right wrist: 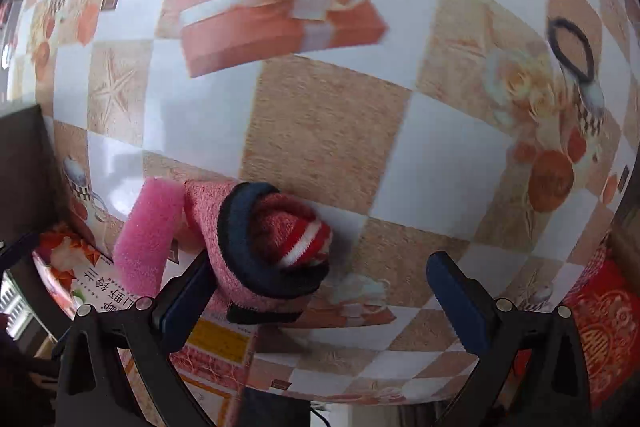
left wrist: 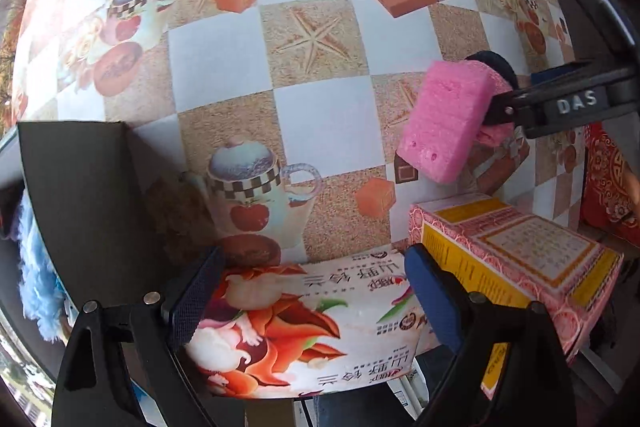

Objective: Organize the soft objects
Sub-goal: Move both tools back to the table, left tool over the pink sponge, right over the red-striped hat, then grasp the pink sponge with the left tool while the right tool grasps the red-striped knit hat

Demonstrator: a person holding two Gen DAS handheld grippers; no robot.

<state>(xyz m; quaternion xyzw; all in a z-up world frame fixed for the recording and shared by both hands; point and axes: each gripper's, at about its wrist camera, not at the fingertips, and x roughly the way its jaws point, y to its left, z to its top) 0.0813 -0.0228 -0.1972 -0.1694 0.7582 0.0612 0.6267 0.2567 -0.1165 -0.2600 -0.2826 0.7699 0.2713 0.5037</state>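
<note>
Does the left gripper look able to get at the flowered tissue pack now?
Probably yes: the left gripper is open, its fingers either side of the flowered tissue pack, nothing lying over it. The pink box crowds one finger.

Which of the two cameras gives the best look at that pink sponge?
The left wrist view: the pink sponge shows a whole broad face, holes included, above the checked table. The right wrist view shows only its narrow side, low at the left beside a pink sock.
</note>
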